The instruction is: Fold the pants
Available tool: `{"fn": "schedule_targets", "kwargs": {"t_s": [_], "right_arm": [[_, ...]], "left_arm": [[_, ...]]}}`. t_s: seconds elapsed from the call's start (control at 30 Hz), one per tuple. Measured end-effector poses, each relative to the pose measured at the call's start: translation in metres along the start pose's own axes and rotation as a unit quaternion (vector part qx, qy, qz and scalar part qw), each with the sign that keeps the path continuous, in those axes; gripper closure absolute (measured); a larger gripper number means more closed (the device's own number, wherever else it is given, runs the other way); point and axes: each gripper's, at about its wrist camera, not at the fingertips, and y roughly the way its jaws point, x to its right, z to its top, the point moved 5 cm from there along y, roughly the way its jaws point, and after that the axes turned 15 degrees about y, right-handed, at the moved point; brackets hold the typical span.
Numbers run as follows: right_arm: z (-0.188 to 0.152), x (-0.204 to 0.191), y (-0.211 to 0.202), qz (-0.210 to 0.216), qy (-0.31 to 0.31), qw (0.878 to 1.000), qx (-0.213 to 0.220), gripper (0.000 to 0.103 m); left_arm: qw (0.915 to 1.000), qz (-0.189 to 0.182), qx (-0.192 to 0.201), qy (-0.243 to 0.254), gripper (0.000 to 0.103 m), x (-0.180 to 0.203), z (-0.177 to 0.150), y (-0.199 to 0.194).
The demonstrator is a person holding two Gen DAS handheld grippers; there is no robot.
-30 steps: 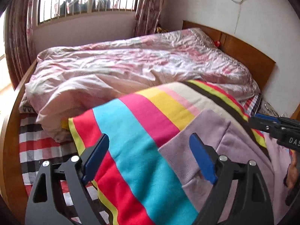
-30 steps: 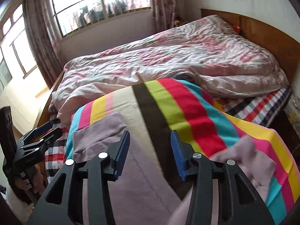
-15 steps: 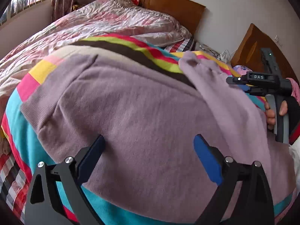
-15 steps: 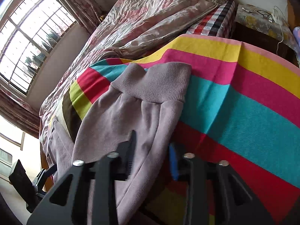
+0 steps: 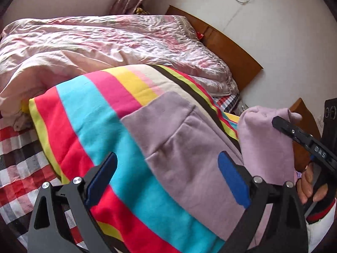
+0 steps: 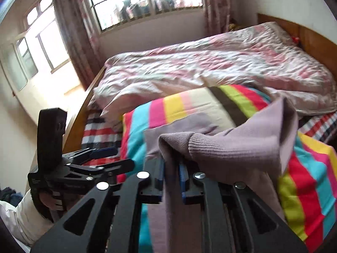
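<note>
Mauve pants (image 5: pixel 179 130) lie on a striped blanket (image 5: pixel 94 113) across the bed. My left gripper (image 5: pixel 167 156) hovers wide open over the near part of the pants, with nothing between its fingers. My right gripper (image 6: pixel 171 164) has a fold of pant leg between its blue pads, and its jaws are opening. The ribbed cuff (image 6: pixel 189 143) drapes over its tips. In the left wrist view the right gripper (image 5: pixel 276 120) holds this lifted end above the blanket at the right. The left gripper (image 6: pixel 122 157) shows at the left of the right wrist view.
A crumpled pink quilt (image 5: pixel 105 46) covers the far half of the bed, against a wooden headboard (image 5: pixel 227 50). A checked sheet (image 5: pixel 16 158) shows at the bed's near left. A window (image 6: pixel 143 0) and curtains stand beyond the bed. The blanket (image 6: pixel 168 105) lies under the pants.
The right gripper closed on the pant leg near its cuff, then lifted and carried it over the pants. The left gripper swung out over the pants and back, staying open.
</note>
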Motion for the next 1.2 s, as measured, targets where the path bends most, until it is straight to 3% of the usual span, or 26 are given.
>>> {"fn": "schedule_targets", "kwargs": {"t_s": [0.03,0.07,0.13,0.23,0.4,0.57,0.67,0.77,0.97,1.2], "right_arm": [[-0.006,-0.010,0.012,0.009,-0.005,1.000,-0.014,0.050],[-0.012,-0.019,0.023,0.021,-0.008,0.999,-0.023,0.044],[-0.016,-0.027,0.026,0.030,-0.005,0.999,-0.017,0.044],[-0.010,-0.009,-0.007,0.021,0.011,0.999,0.021,0.044],[-0.023,0.067,-0.092,-0.055,0.044,0.994,0.079,0.044],[-0.111,0.101,-0.110,-0.110,0.077,0.989,0.060,0.057],[-0.166,0.086,-0.107,-0.133,0.056,0.988,0.050,0.064],[-0.200,0.064,-0.108,-0.136,0.044,0.989,0.043,0.070],[-0.238,0.049,-0.107,-0.149,0.007,0.989,0.006,0.078],[-0.245,0.059,-0.089,-0.187,-0.021,0.982,-0.011,0.090]], "left_arm": [[1.0000,0.004,-0.003,-0.008,0.007,-0.006,-0.005,-0.002],[0.9999,0.007,-0.006,-0.012,0.007,-0.010,-0.009,-0.004],[0.9996,0.017,-0.017,-0.016,0.007,-0.016,-0.023,-0.007],[0.9989,0.026,-0.031,-0.024,0.007,-0.023,-0.040,-0.011],[0.9993,0.010,-0.029,-0.020,0.007,-0.021,-0.048,-0.018],[0.9981,-0.058,-0.017,-0.008,0.008,0.008,-0.033,-0.005],[0.9961,-0.087,-0.017,0.002,0.011,0.029,-0.025,0.005],[0.9962,-0.082,-0.021,0.020,0.017,0.039,-0.018,0.015],[0.9964,-0.075,-0.034,0.020,0.034,0.034,-0.014,0.034],[0.9964,-0.072,-0.041,0.018,0.037,0.026,-0.021,0.045]]}}
